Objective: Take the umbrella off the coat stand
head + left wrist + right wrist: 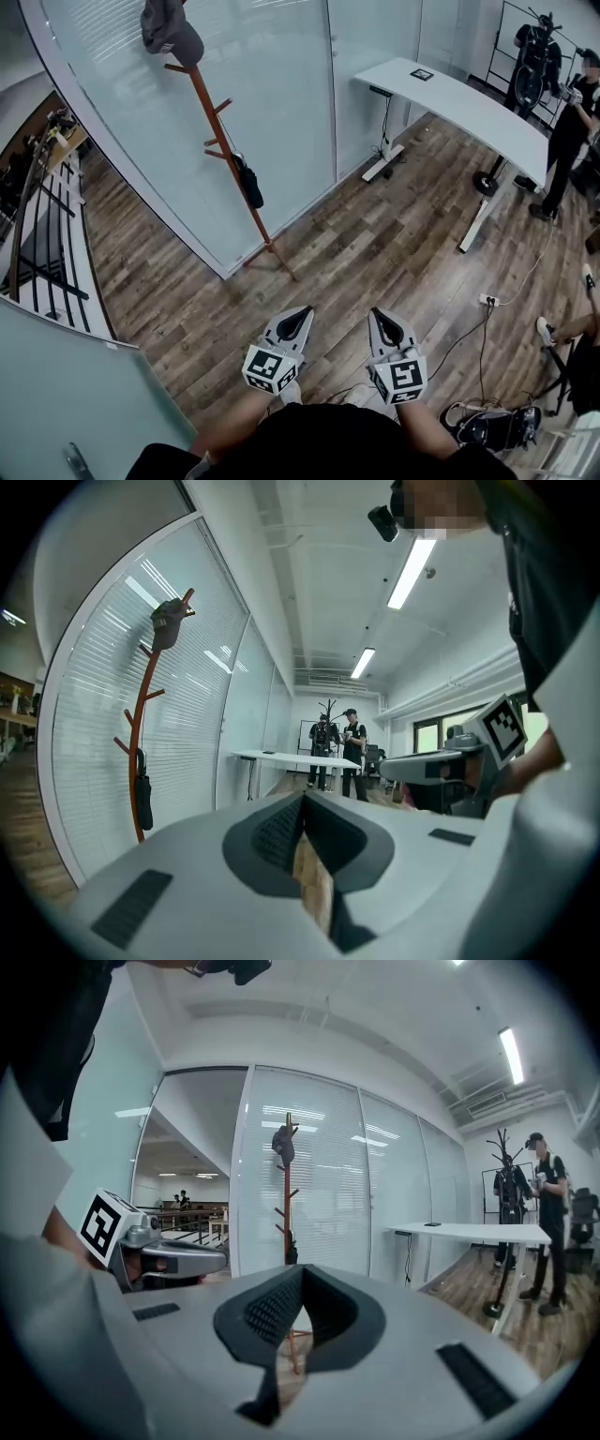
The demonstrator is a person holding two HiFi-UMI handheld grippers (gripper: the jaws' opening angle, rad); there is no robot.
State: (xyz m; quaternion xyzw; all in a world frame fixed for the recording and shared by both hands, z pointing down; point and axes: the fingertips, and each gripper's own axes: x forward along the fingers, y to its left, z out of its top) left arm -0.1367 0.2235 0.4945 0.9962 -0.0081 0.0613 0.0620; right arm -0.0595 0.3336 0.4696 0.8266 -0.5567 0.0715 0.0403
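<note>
A slim, black folded umbrella (249, 184) hangs from a low peg of the reddish wooden coat stand (223, 131), which has a dark cap (171, 30) on top and stands close against the curved frosted glass wall (291, 84). The left gripper (307, 311) and right gripper (376, 313) each have their grey jaws pressed together on nothing. They are well apart from the stand across the wood-plank floor (356, 244), and a white desk (469, 98) stands off to the right.

I found no words, numbers or brand marks I could read. The only print was the black-and-white square pattern on the left gripper's (302, 314) marker cube (270, 367) and the right gripper's (378, 316) marker cube (397, 377), with no letters. A dark square on the white desk (487, 112), right of the coat stand (230, 159), was too small to read.
</note>
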